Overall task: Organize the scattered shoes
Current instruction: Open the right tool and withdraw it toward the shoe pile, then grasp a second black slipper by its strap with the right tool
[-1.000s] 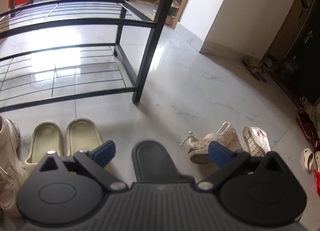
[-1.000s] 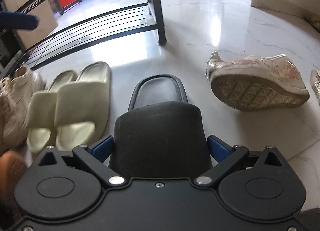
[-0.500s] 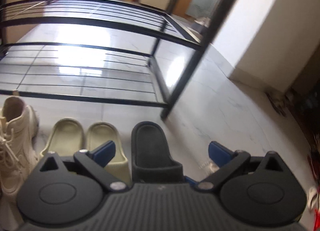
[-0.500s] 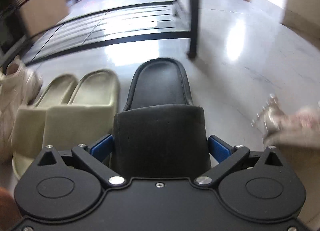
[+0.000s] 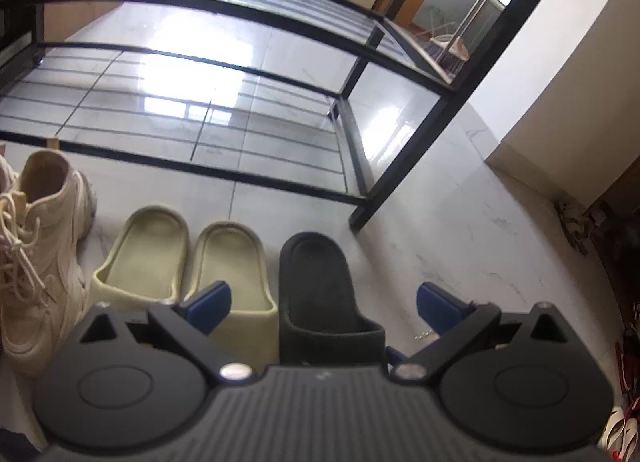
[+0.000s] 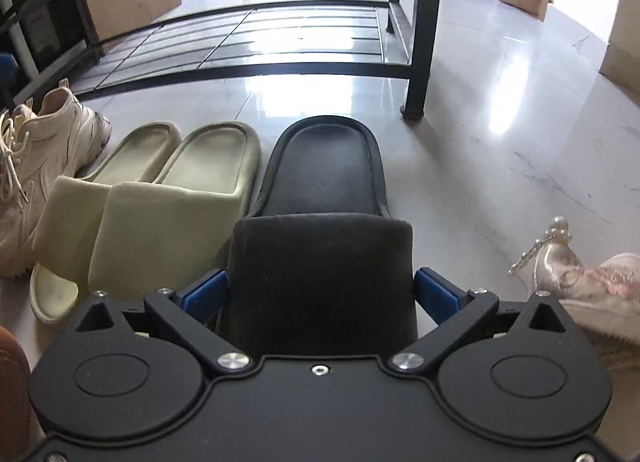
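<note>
floor [image 6: 500, 110]: pale glossy marble tile; we see every shoe resting on it.
rack [image 5: 404, 166]: black metal frame with wire shelves, standing behind the shoe row; its front post foot lands just beyond the black slide's heel end.
cream sneaker [image 5: 36, 246]: laced, chunky sole, far left of the row, just beside the beige pair.
beige slides [image 6: 152, 198]: two side by side, touching each other, heels toward the rack; the right one sits just beside the black slide.
black slide [image 6: 324, 230]: in line with the row at its right end, on the floor in front of the rack, heel toward the rack post.
right gripper [image 6: 322, 294]: we see the blue pads on either side of the slide's strap, jaws spread about strap width; we cannot tell if they press it or just flank it.
left gripper [image 5: 320, 302]: jaws wide apart, nothing between them; held above the slides, looking down at the black slide and the beige one next to it.
pink embellished shoe [image 6: 588, 286]: lying off to the right of the black slide, apart from the row, pearl trim at its tip.
</note>
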A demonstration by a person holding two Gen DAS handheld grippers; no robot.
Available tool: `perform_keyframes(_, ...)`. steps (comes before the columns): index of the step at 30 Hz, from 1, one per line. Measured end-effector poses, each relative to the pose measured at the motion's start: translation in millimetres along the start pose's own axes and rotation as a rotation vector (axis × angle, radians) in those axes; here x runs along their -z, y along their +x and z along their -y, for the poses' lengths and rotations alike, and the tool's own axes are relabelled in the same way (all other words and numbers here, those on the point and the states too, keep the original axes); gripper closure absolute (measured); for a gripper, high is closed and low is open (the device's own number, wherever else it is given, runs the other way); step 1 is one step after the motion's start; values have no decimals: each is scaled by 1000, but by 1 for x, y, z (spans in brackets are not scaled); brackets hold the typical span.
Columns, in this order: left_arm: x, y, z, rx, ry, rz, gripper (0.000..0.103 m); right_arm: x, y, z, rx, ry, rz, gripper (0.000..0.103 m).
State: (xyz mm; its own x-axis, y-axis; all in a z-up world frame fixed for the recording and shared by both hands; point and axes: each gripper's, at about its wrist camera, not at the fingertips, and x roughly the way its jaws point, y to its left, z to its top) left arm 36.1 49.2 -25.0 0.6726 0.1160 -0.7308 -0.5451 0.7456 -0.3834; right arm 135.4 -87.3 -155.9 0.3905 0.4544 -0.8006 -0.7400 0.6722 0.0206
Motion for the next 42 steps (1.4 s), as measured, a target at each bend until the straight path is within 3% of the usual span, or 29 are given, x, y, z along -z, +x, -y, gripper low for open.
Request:
perform_keyframes(7,1,-3,5,3,36,28,3,3,-6,7,-6,90,26,0)
perform_keyframes(10,1,-1,6,3,42,20,3,6,-28,23,-31,211,126,0)
perform_keyframes(12,1,1,8,1,51,17,3,13,-44,49,-58,385,206,0)
perform_keyframes(15,2,2,11,-1,74,17,3,21,-44,81,-58,560,246,3)
perform_keyframes(21,2,1,14,-12,88,28,3,14,-31,89,-25,646,271,3)
perform_keyframes(25,2,1,13,-15,86,28,3,7,-22,87,56,643,268,6)
perform_keyframes(29,1,2,13,-14,85,24,3,15,-23,105,207,688,275,10)
perform_keyframes(32,2,4,15,-12,93,15,3,25,-31,126,245,734,280,16)
perform_keyframes(39,4,7,18,-10,114,-2,3,55,-50,174,449,847,278,14)
perform_keyframes(42,4,7,19,-8,120,-3,3,80,-58,200,608,996,230,8)
